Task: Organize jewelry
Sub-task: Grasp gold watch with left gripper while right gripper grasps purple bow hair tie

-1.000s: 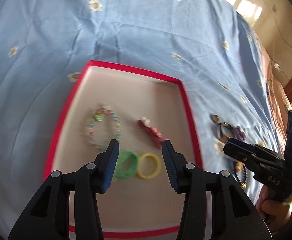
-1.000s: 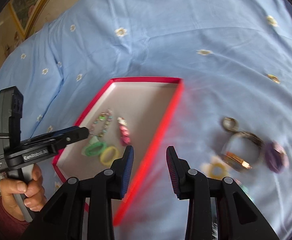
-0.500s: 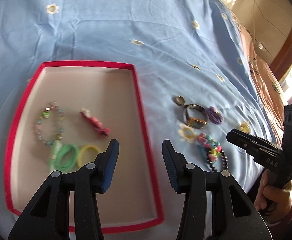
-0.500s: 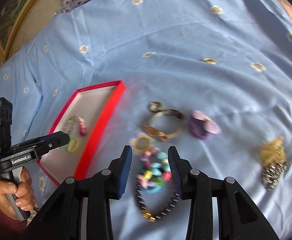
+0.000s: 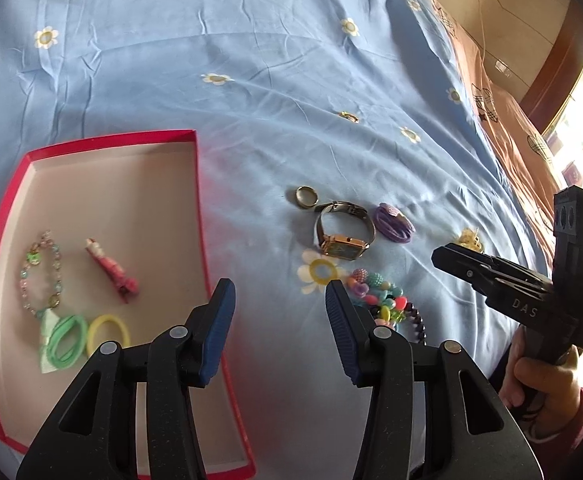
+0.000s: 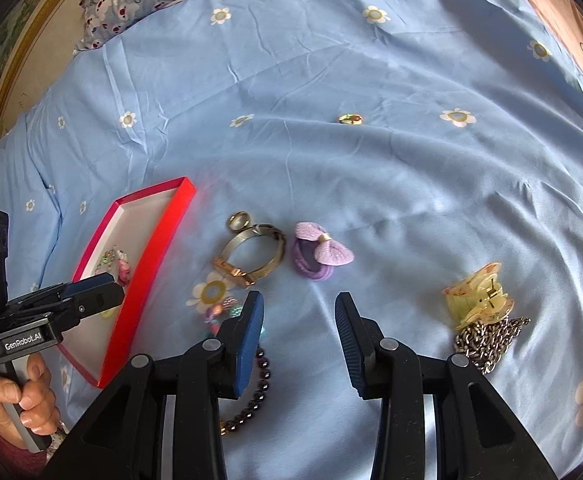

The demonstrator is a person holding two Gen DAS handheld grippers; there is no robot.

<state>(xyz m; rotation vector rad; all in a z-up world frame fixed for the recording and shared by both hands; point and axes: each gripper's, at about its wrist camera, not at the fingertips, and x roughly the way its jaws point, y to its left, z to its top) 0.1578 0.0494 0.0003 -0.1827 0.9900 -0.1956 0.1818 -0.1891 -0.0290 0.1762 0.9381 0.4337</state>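
Now | left gripper (image 5: 279, 304) tilted down, fingers apart, empty | right gripper (image 6: 298, 320) likewise.

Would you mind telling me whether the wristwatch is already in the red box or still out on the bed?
Out. The wristwatch lies on the blue sheet, beside the red box, next to a ring.
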